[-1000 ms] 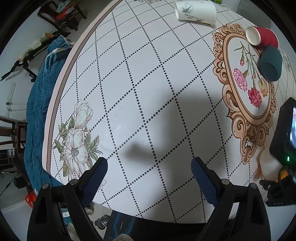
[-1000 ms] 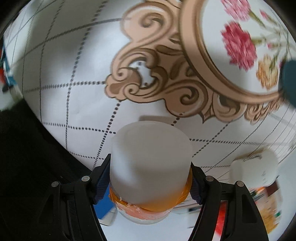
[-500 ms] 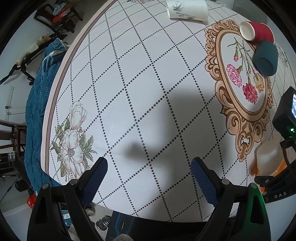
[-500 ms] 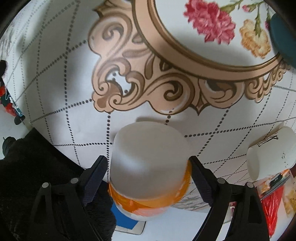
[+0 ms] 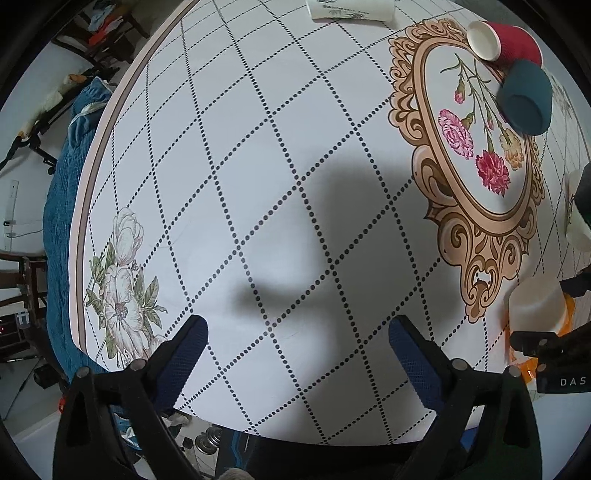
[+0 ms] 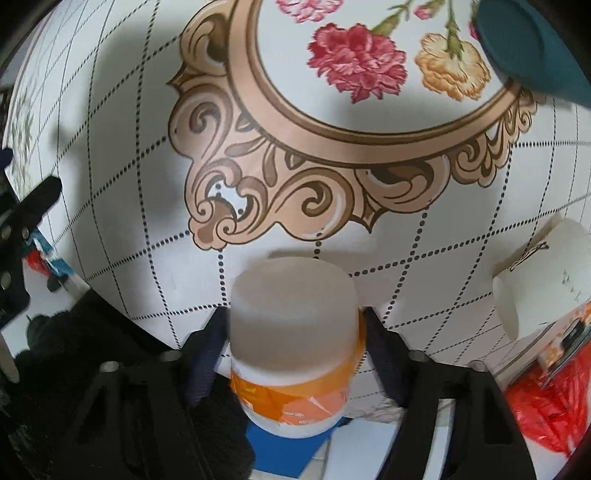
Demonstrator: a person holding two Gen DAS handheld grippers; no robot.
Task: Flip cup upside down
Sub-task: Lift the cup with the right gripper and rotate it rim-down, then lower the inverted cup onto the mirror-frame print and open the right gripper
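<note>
A white cup with an orange band (image 6: 295,332) is held between the blue pads of my right gripper (image 6: 293,345), with its flat closed base pointing away from the camera, above the table near its front edge. The same cup shows at the right edge of the left wrist view (image 5: 535,308). My left gripper (image 5: 295,350) is open and empty above the patterned tablecloth (image 5: 258,147), to the left of the cup.
A teal cup (image 5: 524,98) and a red paper cup (image 5: 502,38) lie on their sides by the floral medallion. A white printed cup (image 5: 351,9) lies at the far edge, another white cup (image 6: 539,280) at the right. A red bag (image 6: 546,402) sits nearby.
The right gripper has carried the cup forward over the table towards the medallion, and it now shows further in from the right edge of the left wrist view. The left gripper has stayed open.
</note>
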